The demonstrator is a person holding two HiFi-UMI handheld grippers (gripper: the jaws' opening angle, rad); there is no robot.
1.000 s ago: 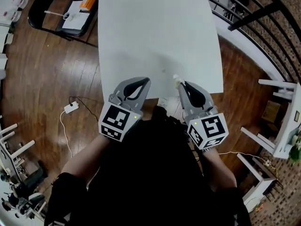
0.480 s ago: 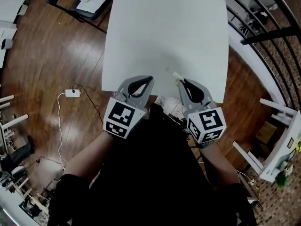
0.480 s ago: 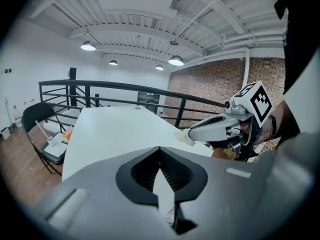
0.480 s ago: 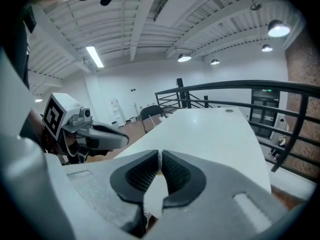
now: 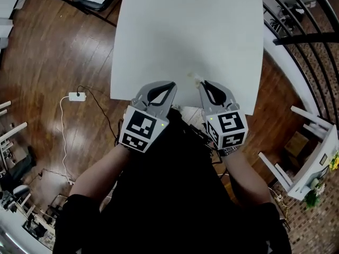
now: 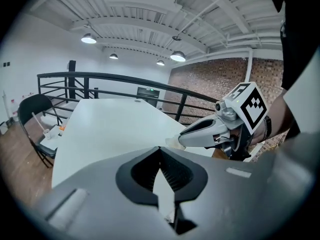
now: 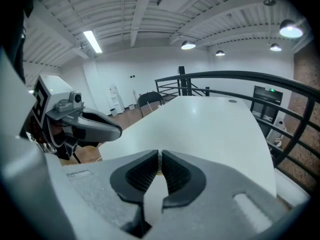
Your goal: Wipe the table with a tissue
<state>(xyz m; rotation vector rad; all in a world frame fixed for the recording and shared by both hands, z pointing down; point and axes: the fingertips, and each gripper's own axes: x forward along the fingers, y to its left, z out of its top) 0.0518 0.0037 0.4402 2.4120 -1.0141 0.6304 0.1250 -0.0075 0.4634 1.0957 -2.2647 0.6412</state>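
Surface (image 5: 185, 30): bare from its near edge to its far end, open to a sweep.
Near edge of surface: left claw (image 5: 170, 85), closed, and right claw (image 5: 202, 84), pinching a tissue (image 5: 196, 78), side by side with a narrow gap between them.
Right of surface: black railing (image 5: 304, 37) runs close alongside.
Left of surface: open floor (image 5: 53, 62); chair (image 5: 85, 3) by the far corner.
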